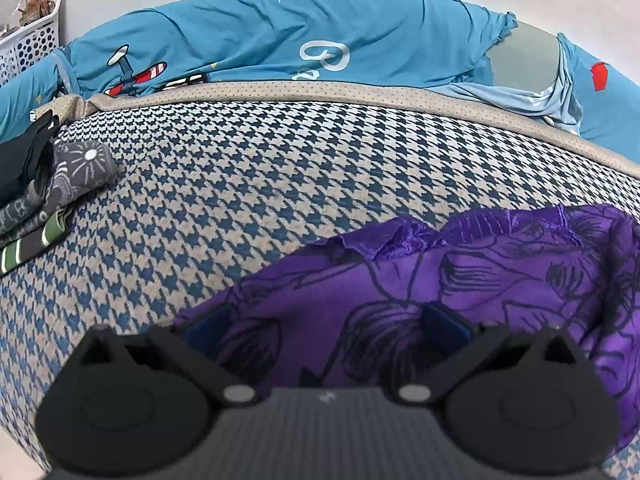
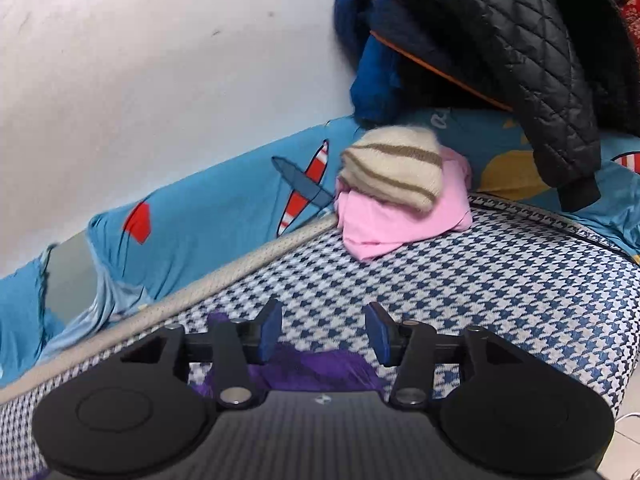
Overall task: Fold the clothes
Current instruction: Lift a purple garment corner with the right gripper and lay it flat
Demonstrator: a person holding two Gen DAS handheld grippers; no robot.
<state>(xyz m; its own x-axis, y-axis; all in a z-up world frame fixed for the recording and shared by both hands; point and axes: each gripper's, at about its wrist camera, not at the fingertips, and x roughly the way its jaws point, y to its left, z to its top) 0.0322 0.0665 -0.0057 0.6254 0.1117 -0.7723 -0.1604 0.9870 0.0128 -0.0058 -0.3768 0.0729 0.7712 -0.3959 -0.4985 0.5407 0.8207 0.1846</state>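
A purple garment with dark line drawings (image 1: 460, 280) lies rumpled on the houndstooth bed cover (image 1: 240, 184). My left gripper (image 1: 326, 326) is open, low over the garment's near part, with its blue pads (image 1: 446, 324) wide apart and the cloth under and between them. In the right wrist view my right gripper (image 2: 324, 332) is open, its blue pads (image 2: 270, 330) apart above a bit of the purple garment (image 2: 316, 366) that lies just below the jaws. Nothing is gripped by either.
A grey patterned garment and a dark green-striped one (image 1: 52, 196) lie at the left. A folded cream striped sweater on a pink garment (image 2: 396, 196) sits at the back right. Black and blue jackets (image 2: 500, 52) hang above. A blue printed sheet (image 1: 280, 40) lines the wall; white basket (image 1: 28, 44).
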